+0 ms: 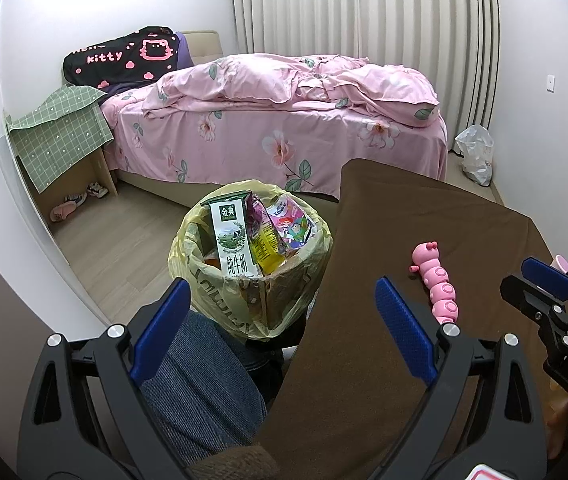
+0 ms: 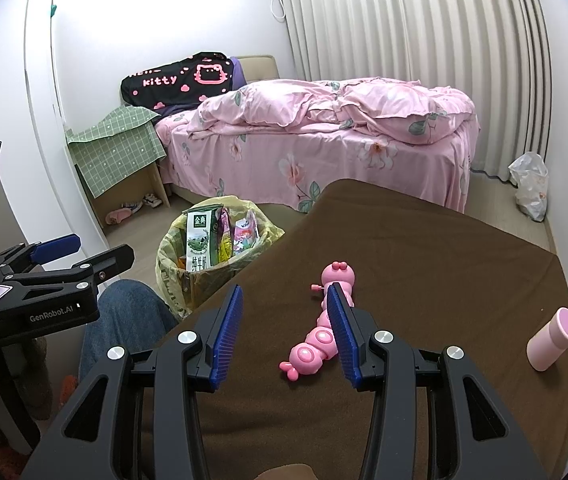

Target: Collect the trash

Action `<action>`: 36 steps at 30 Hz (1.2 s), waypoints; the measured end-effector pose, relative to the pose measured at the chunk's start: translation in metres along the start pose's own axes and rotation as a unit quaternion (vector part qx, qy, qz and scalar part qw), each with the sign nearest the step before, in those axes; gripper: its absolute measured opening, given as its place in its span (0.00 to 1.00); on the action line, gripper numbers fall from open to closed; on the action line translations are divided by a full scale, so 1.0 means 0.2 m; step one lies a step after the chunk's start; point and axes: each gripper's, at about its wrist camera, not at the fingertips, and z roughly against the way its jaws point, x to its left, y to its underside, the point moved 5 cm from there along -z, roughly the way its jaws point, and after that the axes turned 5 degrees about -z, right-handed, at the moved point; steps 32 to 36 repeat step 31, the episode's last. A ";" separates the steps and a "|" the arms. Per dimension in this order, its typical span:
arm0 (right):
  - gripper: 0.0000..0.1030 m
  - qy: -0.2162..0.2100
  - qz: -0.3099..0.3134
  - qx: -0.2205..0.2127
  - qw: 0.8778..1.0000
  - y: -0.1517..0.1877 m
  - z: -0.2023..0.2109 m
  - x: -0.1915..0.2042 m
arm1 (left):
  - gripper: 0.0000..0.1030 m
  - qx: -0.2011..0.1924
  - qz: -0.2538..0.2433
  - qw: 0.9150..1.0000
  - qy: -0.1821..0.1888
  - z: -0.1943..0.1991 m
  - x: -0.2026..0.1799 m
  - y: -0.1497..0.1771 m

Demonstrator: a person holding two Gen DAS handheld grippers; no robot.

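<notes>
A bin lined with a yellow bag (image 1: 220,304) stands on the floor left of the brown-clothed table (image 1: 423,232). It also shows in the right wrist view (image 2: 172,276). In it stand a green and white milk carton (image 1: 231,236), a pink snack wrapper (image 1: 262,236) and a colourful pack (image 1: 289,224). My left gripper (image 1: 280,308) is open and empty, above the gap between bin and table edge. My right gripper (image 2: 285,304) is open and empty over the table, with a pink caterpillar toy (image 2: 315,336) lying by its right finger.
A pink cup (image 2: 551,338) lies on its side at the table's right. The person's jeans-clad knee (image 1: 200,384) is below the bin. A pink bed (image 1: 284,120), a green-covered stand (image 1: 60,136) and a white plastic bag (image 1: 475,154) on the floor lie beyond.
</notes>
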 end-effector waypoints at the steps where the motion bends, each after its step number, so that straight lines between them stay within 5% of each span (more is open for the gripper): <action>1: 0.40 0.000 0.000 0.000 1.000 0.00 0.00 0.00 | 0.86 0.000 0.000 1.000 0.000 0.00 0.00 0.00; 23: 0.40 0.001 0.010 0.002 1.000 -0.01 0.00 0.00 | 0.86 -0.006 0.006 1.000 0.004 0.01 -0.01 -0.02; 26: 0.41 0.001 0.036 0.006 0.999 0.00 0.02 -0.03 | 0.86 0.010 0.017 0.999 0.039 -0.05 -0.05 -0.01; 28: 0.52 0.004 0.035 0.014 0.999 0.02 0.01 -0.12 | 0.86 0.029 0.020 0.997 0.068 -0.14 -0.13 0.00; 31: 0.54 0.026 0.051 0.058 0.997 0.14 -0.08 -0.29 | 0.86 0.078 -0.005 0.993 0.084 -0.33 -0.31 0.06; 36: 0.54 0.026 0.051 0.058 0.997 0.14 -0.08 -0.29 | 0.86 0.078 -0.005 0.993 0.084 -0.33 -0.31 0.06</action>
